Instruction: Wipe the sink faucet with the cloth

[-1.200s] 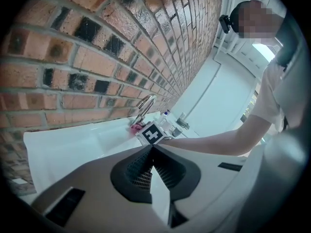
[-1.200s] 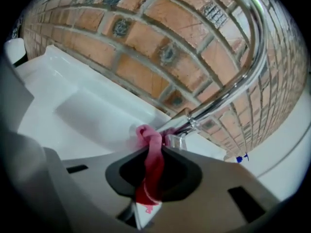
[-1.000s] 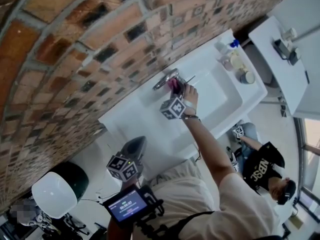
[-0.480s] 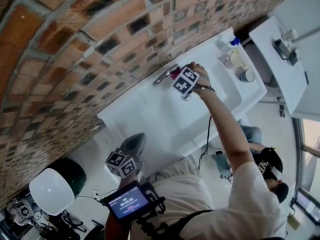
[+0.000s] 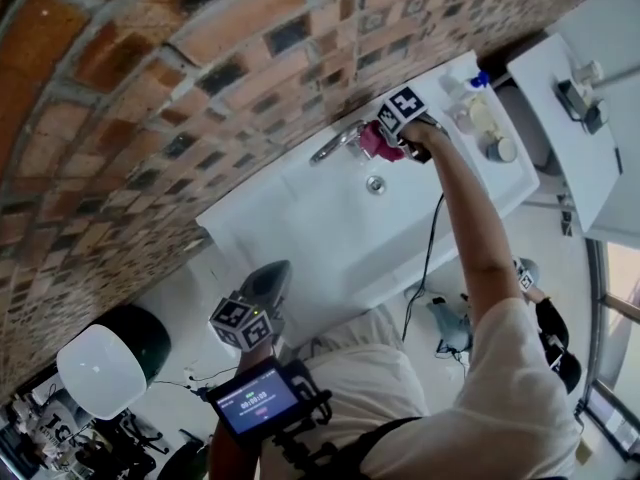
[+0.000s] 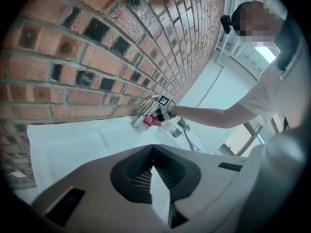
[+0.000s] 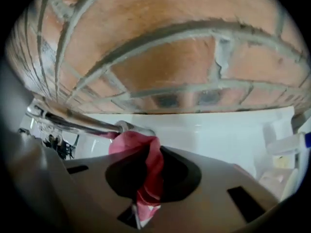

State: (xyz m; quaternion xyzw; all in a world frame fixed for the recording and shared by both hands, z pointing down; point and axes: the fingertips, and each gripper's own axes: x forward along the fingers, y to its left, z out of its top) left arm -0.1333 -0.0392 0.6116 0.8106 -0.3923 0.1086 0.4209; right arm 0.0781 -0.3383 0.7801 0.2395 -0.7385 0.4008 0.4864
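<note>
- Right tool is clenched on the pink cloth.
- The cloth touches the faucet, at the far rim of the sink, below the brick wall.
- Left tool is closed and empty, near left, apart from the faucet.

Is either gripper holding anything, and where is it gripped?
The right gripper is shut on the pink cloth, pinching a bunched fold at the faucet. The left gripper is shut and empty.

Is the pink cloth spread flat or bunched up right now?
Bunched up: the cloth is a crumpled wad pinched in the right gripper, whose jaws are shut on it, with its top right at the faucet.
</note>
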